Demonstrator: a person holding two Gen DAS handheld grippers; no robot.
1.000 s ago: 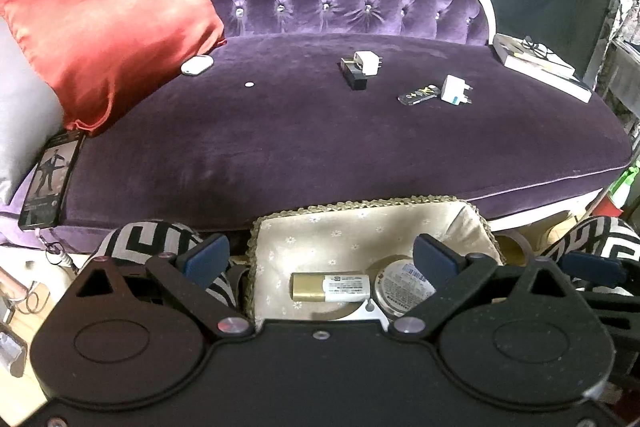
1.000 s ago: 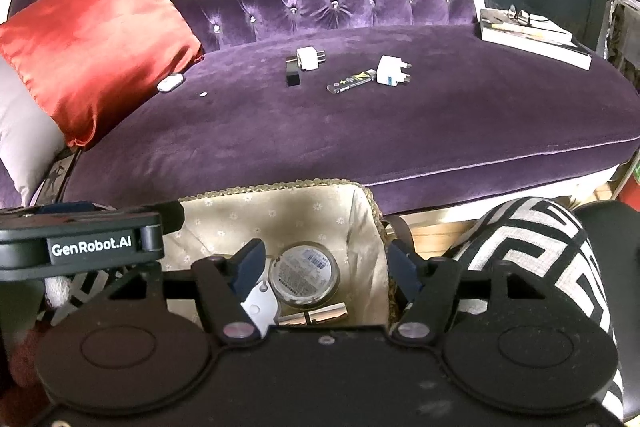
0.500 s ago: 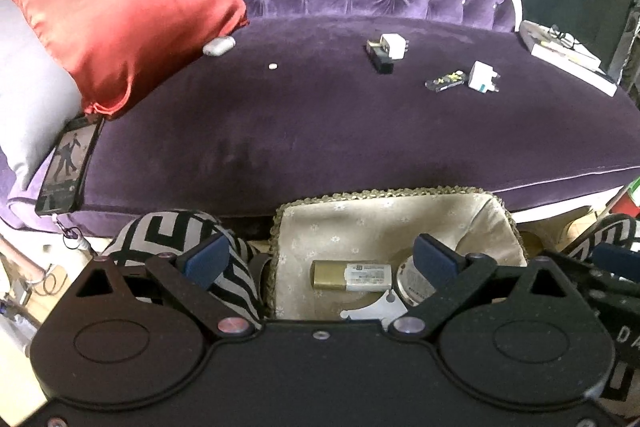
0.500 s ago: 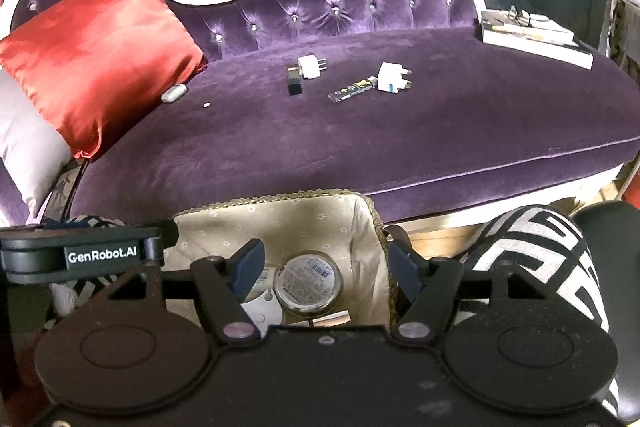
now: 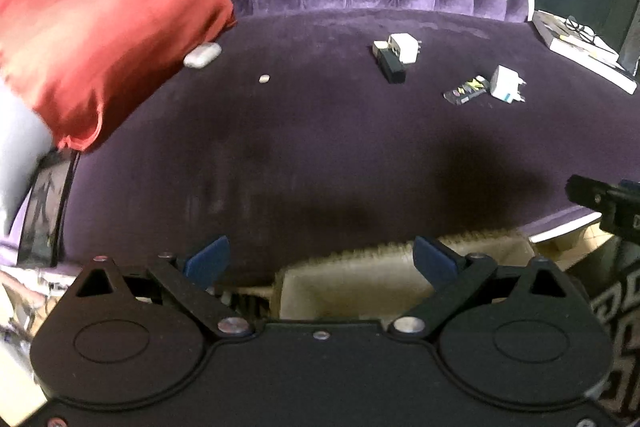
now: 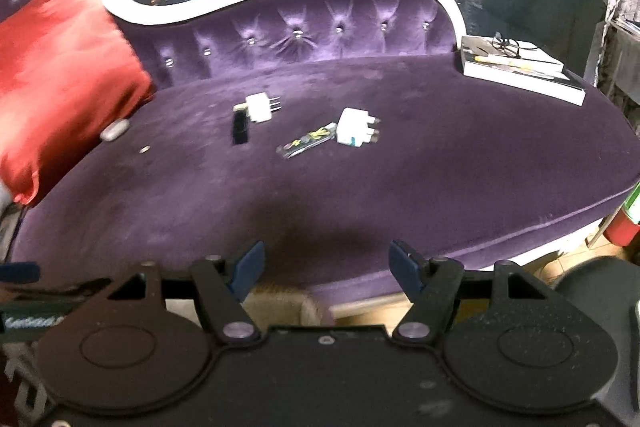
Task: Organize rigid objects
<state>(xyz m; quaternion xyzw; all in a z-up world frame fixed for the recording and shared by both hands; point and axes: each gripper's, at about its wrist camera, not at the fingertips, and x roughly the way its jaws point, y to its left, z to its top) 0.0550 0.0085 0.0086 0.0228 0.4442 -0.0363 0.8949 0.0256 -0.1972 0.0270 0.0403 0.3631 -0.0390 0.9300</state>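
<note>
Plug adapters and other small hard bits lie scattered on the purple velvet sofa (image 6: 440, 167), toward the tufted back, well apart from both grippers. I count two white plug adapters: one (image 6: 262, 107) touching the end of a black rectangular block (image 6: 240, 129), the other (image 6: 354, 131) just beside a slim dark stick with yellow markings (image 6: 306, 141), possibly a flash drive or lighter. Off by the red satin cushion (image 6: 60, 83) sit one small white oval case (image 6: 115, 129) and one tiny pale disc (image 6: 145, 149). That makes six loose pieces.

All look light and stiff, nothing fragile. I'd judge the adapters best pinched across their flat white bodies, not by the prongs, which would let them swivel. The block and the stick want a grip across their narrow width. The rounded case looks slippery, and the disc may sink into the plush, so it is likely the fiddliest.

Left gripper (image 5: 320, 257) and right gripper (image 6: 326, 267) both stand spread with nothing between the blue pads. A cream fabric-lined basket (image 5: 360, 287) sits below the sofa's front edge, seemingly where the pieces belong.
</note>
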